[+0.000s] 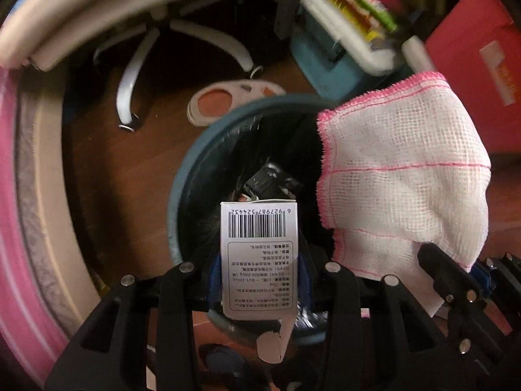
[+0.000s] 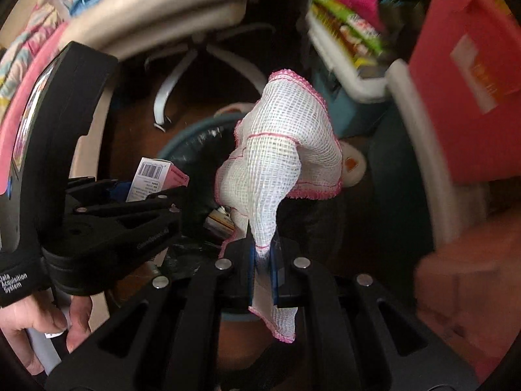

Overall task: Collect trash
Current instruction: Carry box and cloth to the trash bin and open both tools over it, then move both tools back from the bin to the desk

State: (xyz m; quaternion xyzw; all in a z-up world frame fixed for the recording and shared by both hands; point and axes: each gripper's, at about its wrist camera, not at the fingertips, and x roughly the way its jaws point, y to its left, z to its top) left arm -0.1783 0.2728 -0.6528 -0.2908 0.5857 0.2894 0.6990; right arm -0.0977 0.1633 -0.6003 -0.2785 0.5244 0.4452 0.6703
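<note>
1. Below both my grippers sits the round blue bin [image 1: 177,195], lined with a black bag, on the brown floor [image 1: 130,179].
2. My left gripper [image 1: 260,277] pinches a small white carton [image 1: 259,244] between its blue pads. The left wrist view shows the carton's barcode face and a block of small print, with a torn flap hanging at its near end.
3. That carton hangs over the bin's mouth, its far end pointing down into the dark bag.
4. Only the right wrist view shows a pink side on the carton [image 2: 156,176], and the left gripper [image 2: 130,202] from outside, with a bare hand [image 2: 39,325] gripping its handle.
5. My right gripper [image 2: 263,260] has its pads pressed together on a white mesh cloth [image 2: 276,156] with pink stitched edging. The cloth stands up in a bunch ahead of the fingers and a corner trails out behind them.
6. From the left wrist, the same cloth [image 1: 403,176] spreads wide over the bin's right rim, hiding that part of the rim.
7. Something dark and boxy [image 1: 267,179] lies inside the bin; I cannot tell what it is.
8. A white swivel-chair base [image 1: 156,49] stands on the floor beyond the bin, and a red box [image 1: 472,49] sits at the right.
</note>
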